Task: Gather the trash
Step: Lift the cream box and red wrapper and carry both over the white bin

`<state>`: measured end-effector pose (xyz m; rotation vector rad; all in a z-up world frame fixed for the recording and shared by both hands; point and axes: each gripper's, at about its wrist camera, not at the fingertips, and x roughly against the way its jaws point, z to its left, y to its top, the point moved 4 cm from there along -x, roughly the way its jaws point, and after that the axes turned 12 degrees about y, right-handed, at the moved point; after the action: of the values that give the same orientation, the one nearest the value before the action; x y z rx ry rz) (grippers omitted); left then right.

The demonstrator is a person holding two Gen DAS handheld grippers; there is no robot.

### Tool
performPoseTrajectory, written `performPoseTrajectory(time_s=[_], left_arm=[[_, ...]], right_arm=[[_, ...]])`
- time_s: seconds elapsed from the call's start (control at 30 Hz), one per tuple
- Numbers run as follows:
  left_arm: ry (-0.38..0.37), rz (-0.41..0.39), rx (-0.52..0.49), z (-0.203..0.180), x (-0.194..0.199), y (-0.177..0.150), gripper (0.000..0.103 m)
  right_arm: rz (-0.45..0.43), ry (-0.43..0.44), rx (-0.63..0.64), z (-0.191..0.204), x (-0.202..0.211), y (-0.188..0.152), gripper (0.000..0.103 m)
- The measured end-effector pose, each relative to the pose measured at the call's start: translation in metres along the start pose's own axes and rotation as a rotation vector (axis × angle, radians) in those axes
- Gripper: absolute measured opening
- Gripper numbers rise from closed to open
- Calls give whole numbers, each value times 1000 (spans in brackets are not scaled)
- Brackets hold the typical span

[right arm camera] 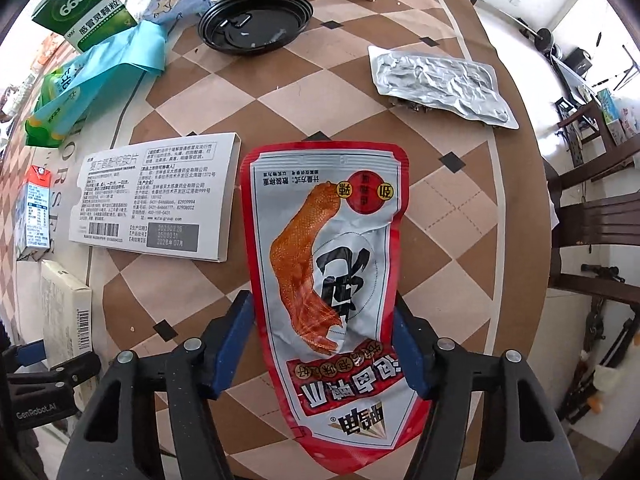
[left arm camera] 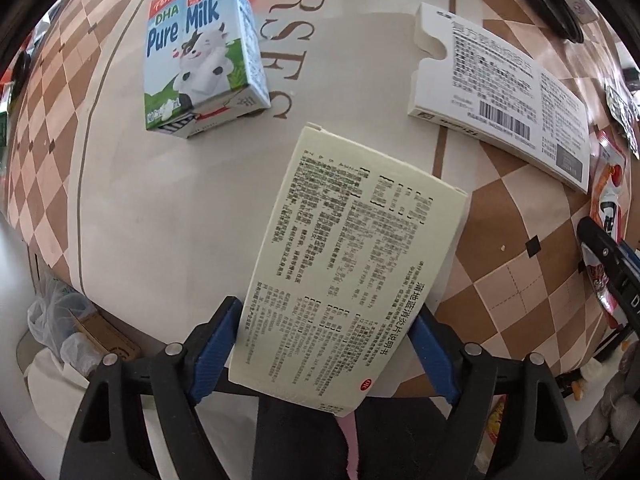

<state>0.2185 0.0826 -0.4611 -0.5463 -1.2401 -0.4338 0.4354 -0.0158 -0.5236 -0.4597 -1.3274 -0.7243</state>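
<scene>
My left gripper (left arm camera: 326,308) points down over the table's near edge, shut on a cream medicine box (left arm camera: 352,264) printed with black text; both blue pads press its long sides. My right gripper (right arm camera: 322,296) also points down. Its blue pads touch both edges of a red-and-silver snack pouch (right arm camera: 328,264), which buckles slightly in the middle over the checkered tabletop (right arm camera: 440,240). The same pouch (left arm camera: 610,196) shows at the right edge of the left wrist view. The cream box (right arm camera: 64,308) shows at the lower left of the right wrist view.
A blue milk carton (left arm camera: 200,60) and a flat white medicine box (left arm camera: 500,92) lie on the table. Further back are a black plastic lid (right arm camera: 256,20), a foil blister sheet (right arm camera: 436,84), a green box (right arm camera: 84,4) and a tissue pack (right arm camera: 80,92). Dark wooden chairs (right arm camera: 592,208) stand right.
</scene>
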Motion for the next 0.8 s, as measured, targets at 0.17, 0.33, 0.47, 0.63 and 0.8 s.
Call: performPoseTrajectory(time_s=[0.17,0.33,0.47,0.63,0.8], left_arm=[[40,-42,5,-1,0,-9,80],[64,-93,8,-8,7,-20,80],[87,-139,9,-13,21,-31,80],[77,-196,29,-7,38,-35,80],[22,-249,67,3,56,-49,80]], right_arm=[[-31,21,8,-1,18,-12,51],[-74,63,0,-18,38,-18,20],[-85,111,-21,-25,53,-19,10],[-104,172,-83,-29,64,-24,7],[-124,207,-113,-19,82,-43,0]])
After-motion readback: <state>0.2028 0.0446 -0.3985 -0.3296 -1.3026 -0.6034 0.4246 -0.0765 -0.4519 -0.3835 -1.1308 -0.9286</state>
